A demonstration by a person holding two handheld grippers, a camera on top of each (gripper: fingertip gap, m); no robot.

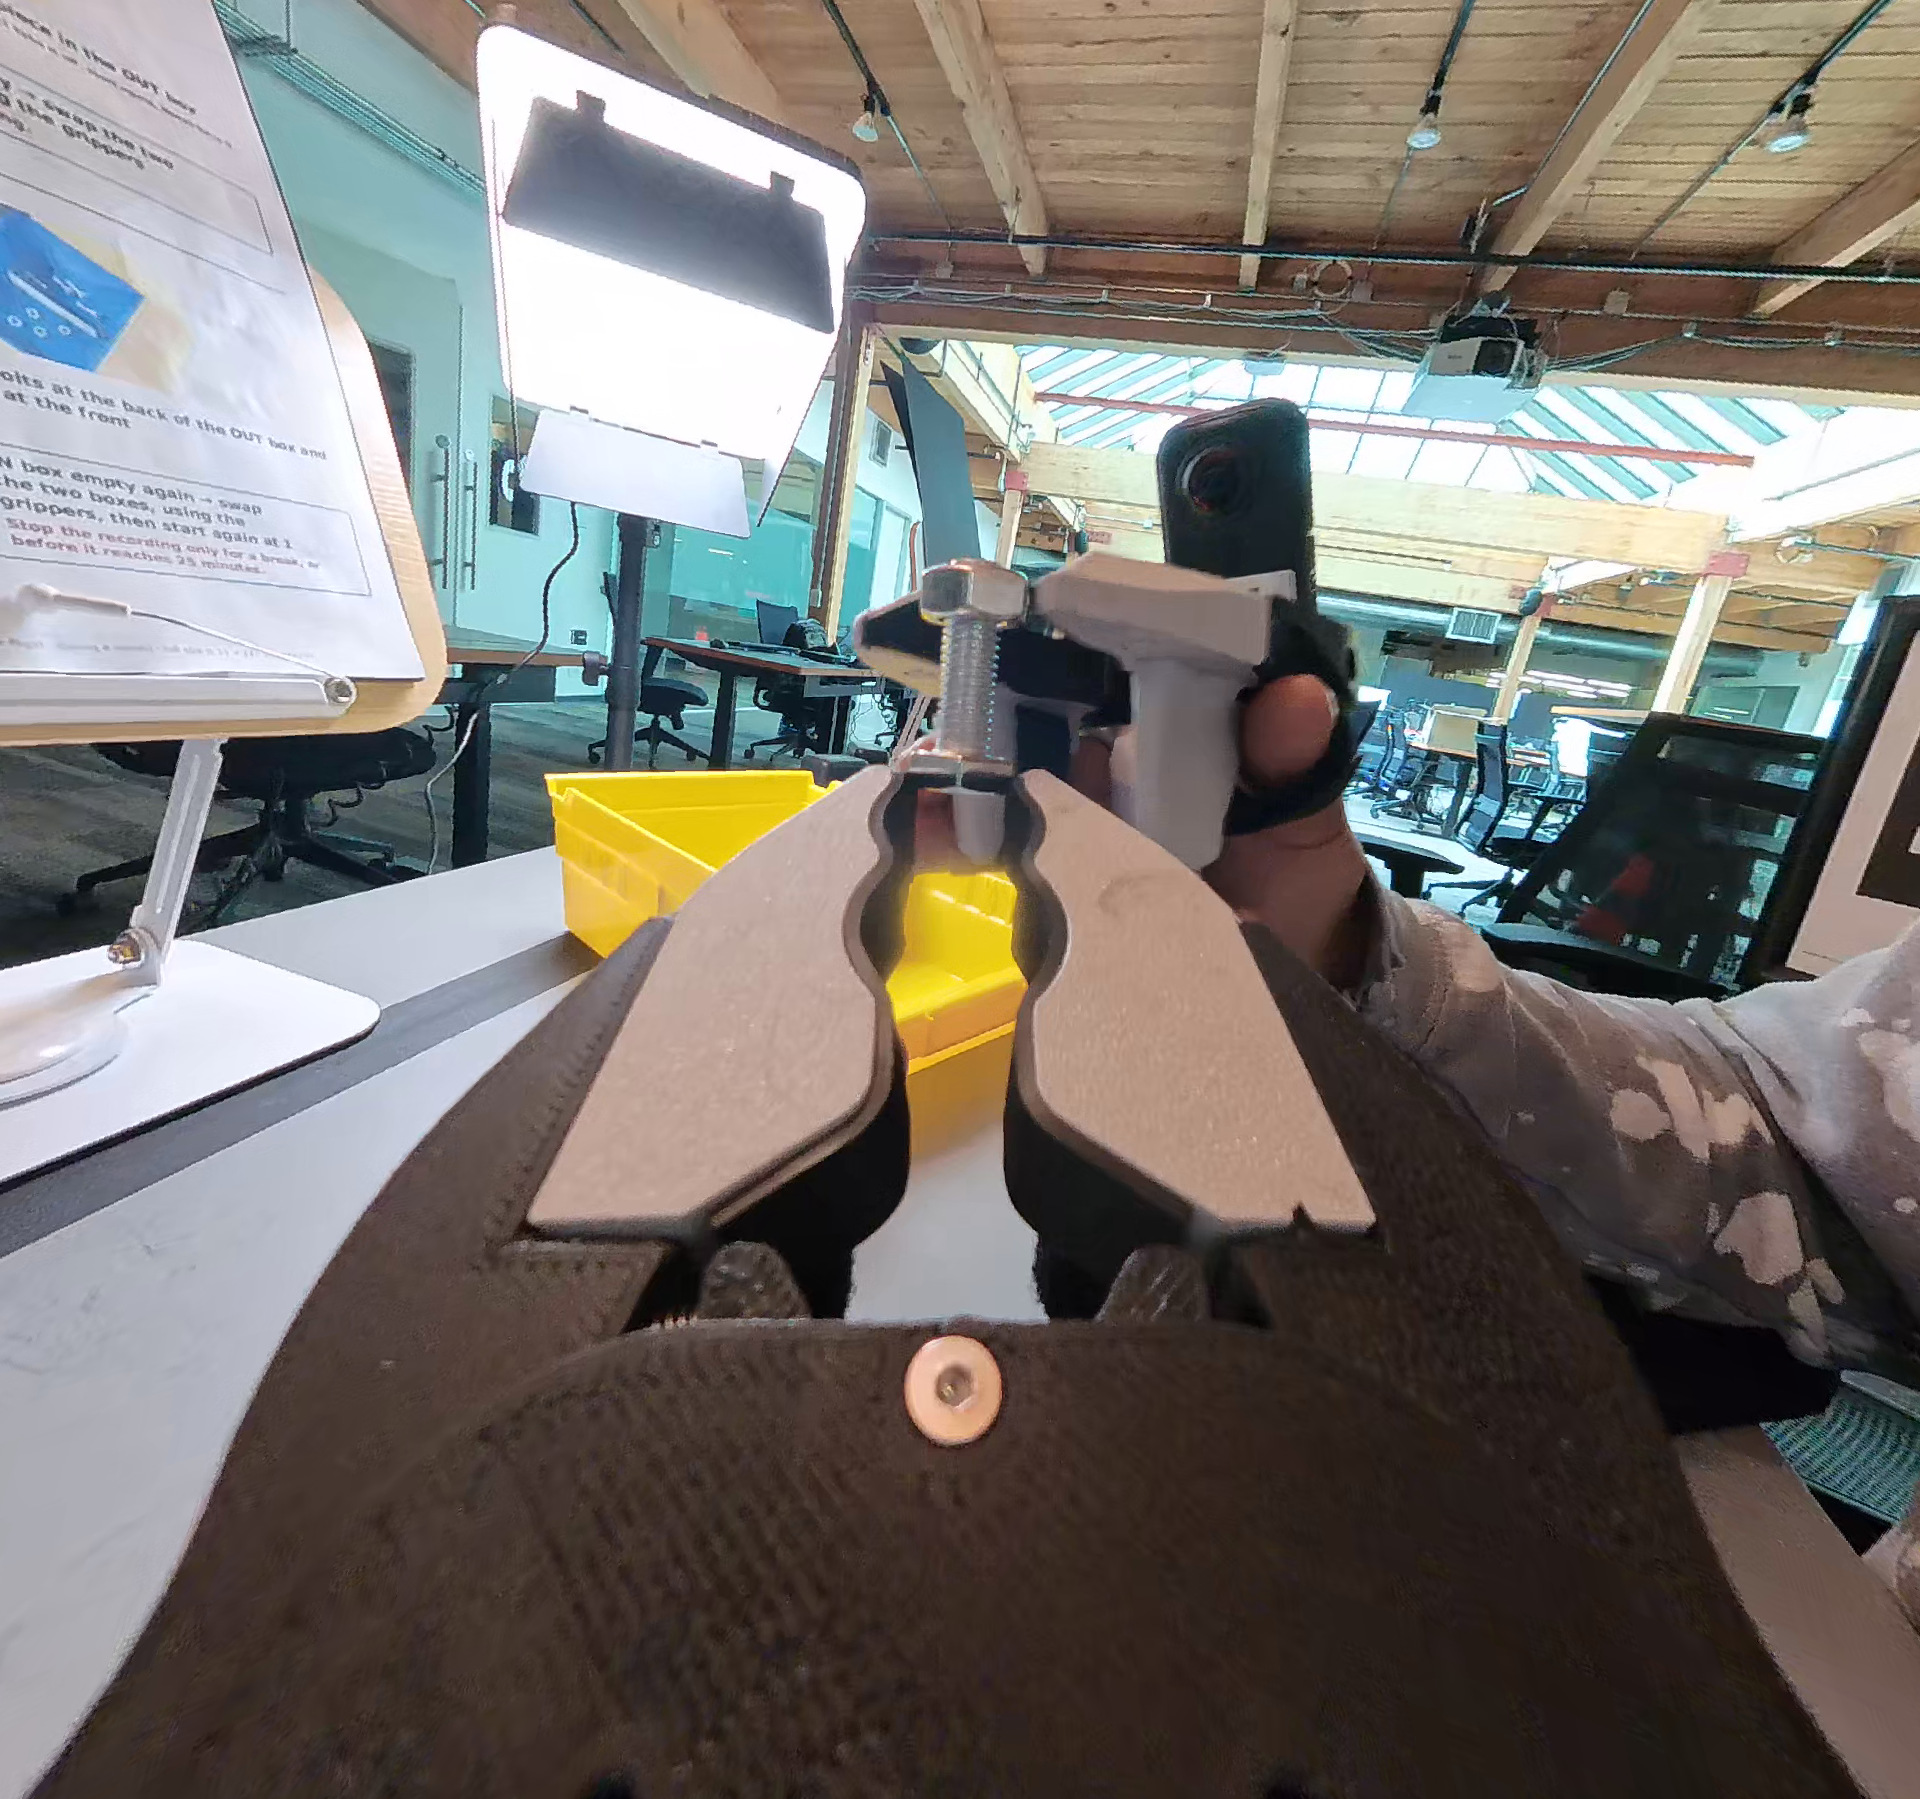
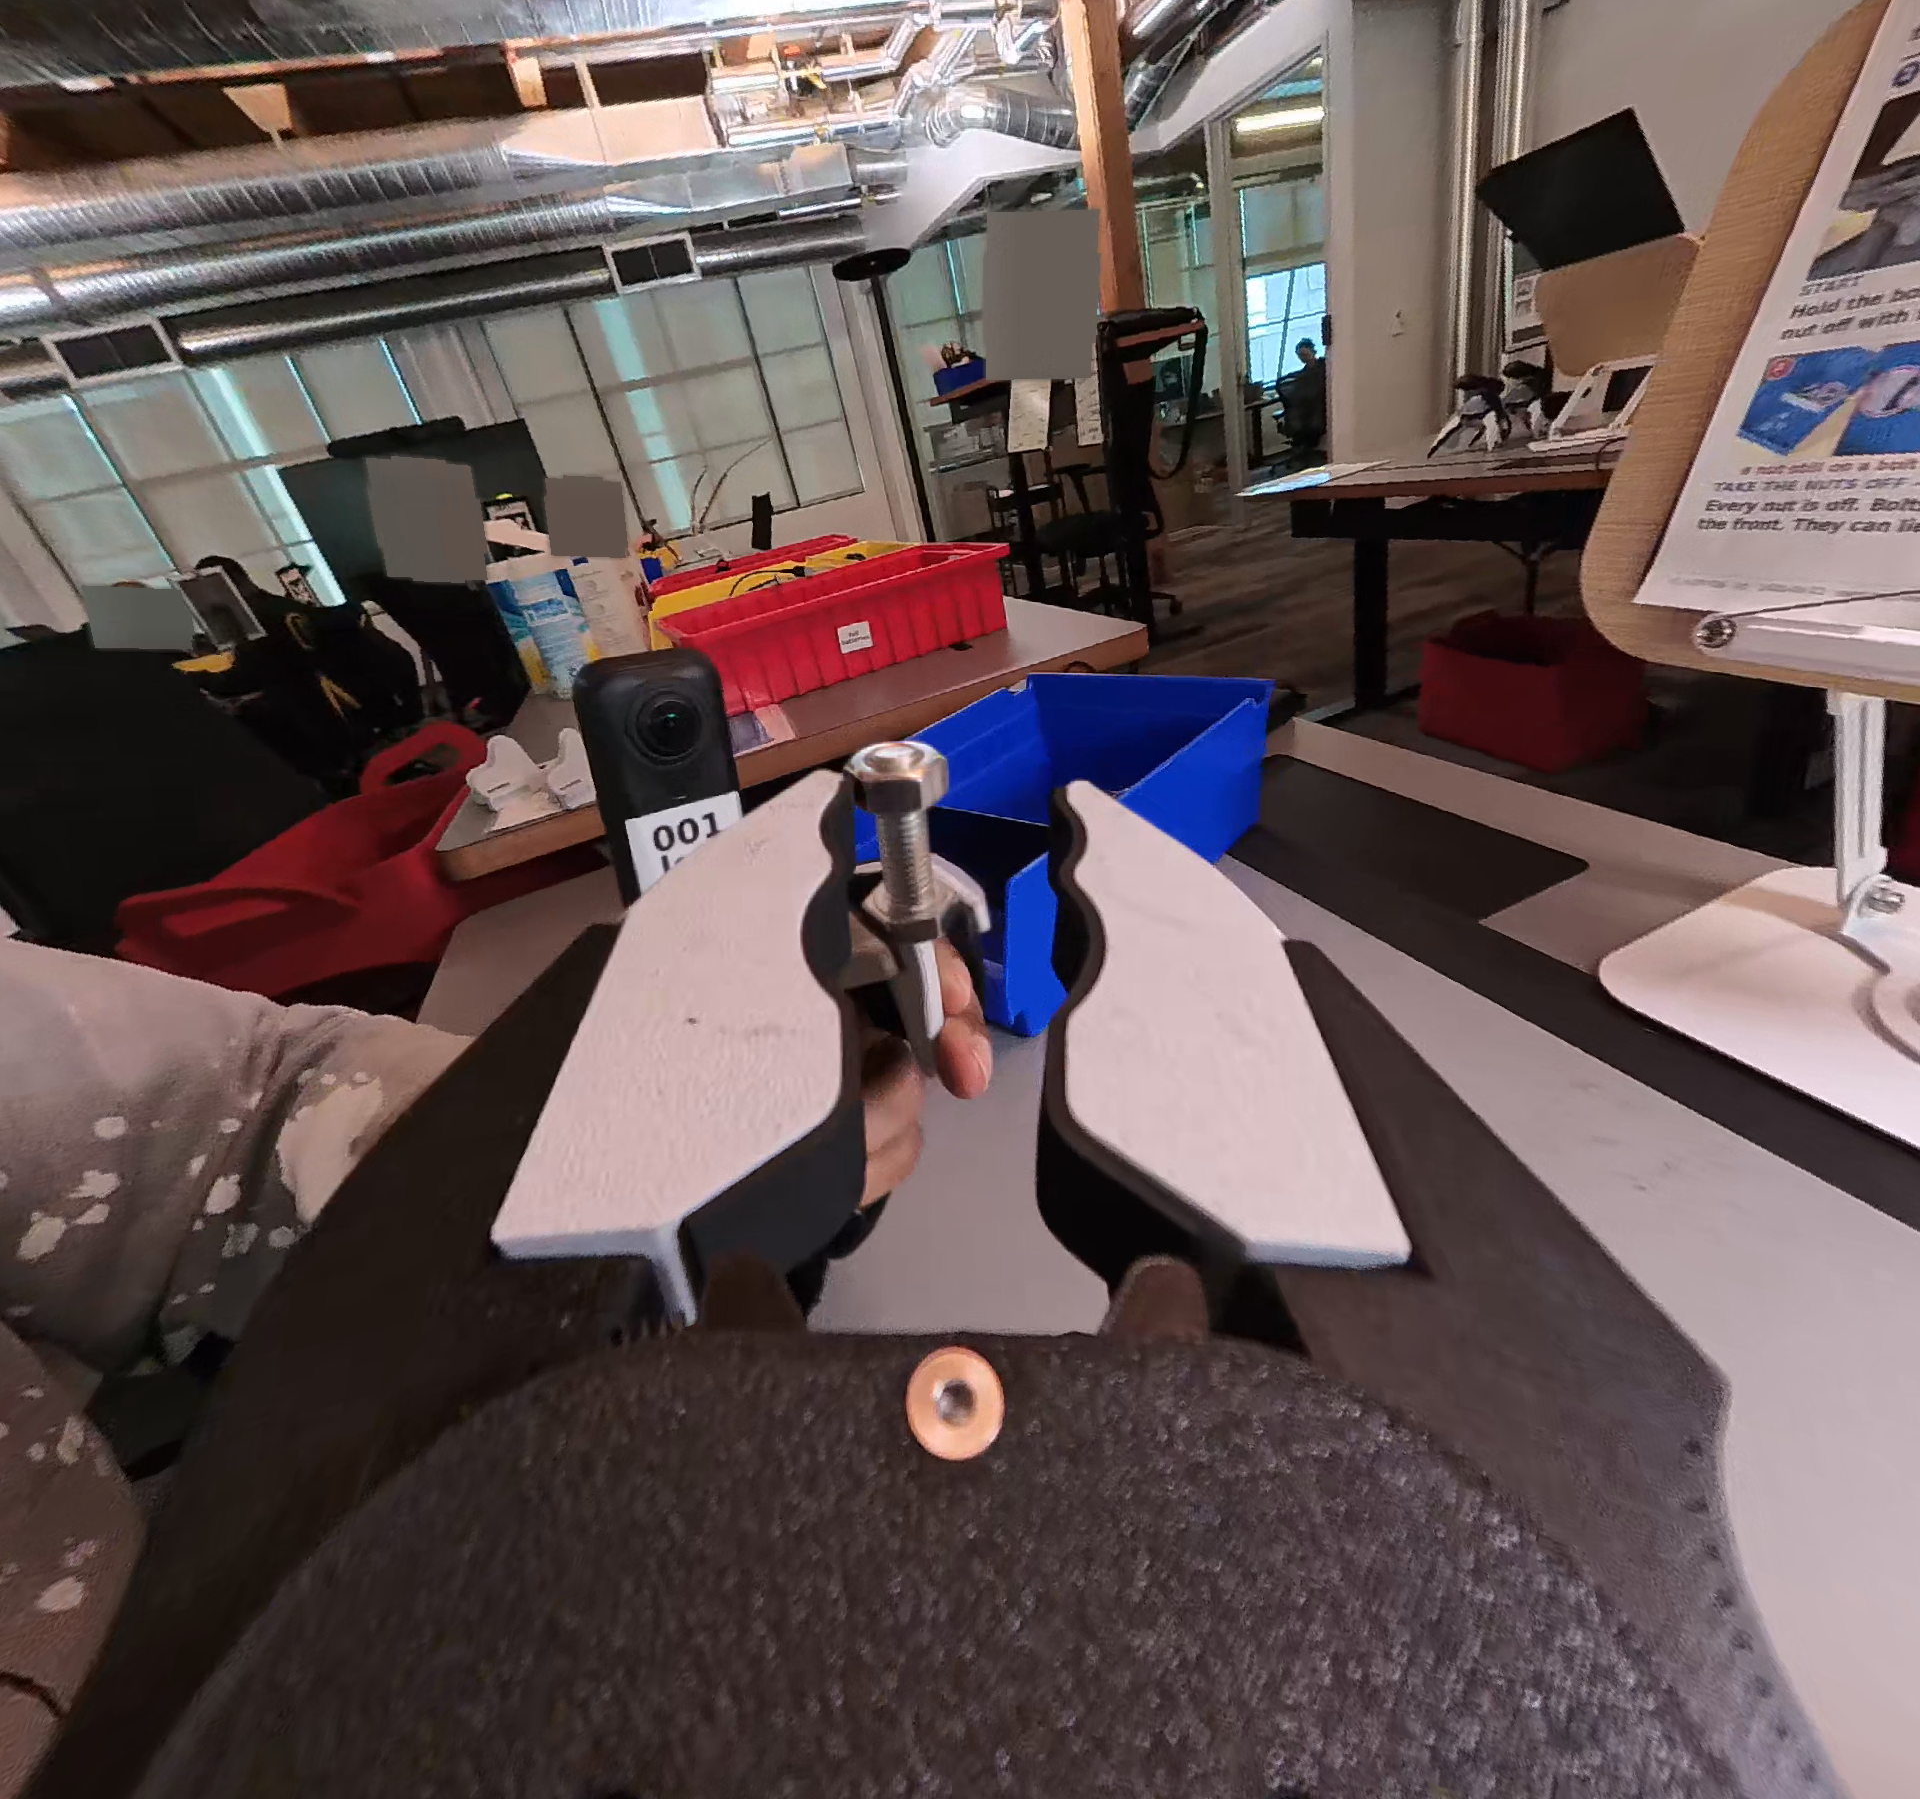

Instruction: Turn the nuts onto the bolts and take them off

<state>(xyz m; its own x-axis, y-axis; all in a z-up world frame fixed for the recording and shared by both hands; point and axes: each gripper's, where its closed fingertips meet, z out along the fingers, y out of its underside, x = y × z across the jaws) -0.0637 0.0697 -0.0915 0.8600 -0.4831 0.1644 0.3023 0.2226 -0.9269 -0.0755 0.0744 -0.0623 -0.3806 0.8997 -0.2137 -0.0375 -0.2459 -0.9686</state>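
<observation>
A silver bolt stands upright in the air, hex head up, with a nut at the lower end of its thread. My left gripper is shut on the nut and holds it above the table. In the right wrist view the bolt rises from the nut, which sits in the left gripper's tips. My right gripper is open, its fingers on either side of the bolt head, which is close to its left finger. The right gripper also shows in the left wrist view.
A yellow bin sits on the grey table behind the left gripper. A blue bin sits behind the right gripper. A white stand with an instruction sheet is beside them; it also shows in the right wrist view. A light panel stands behind. My left and right fingertips are right by each other.
</observation>
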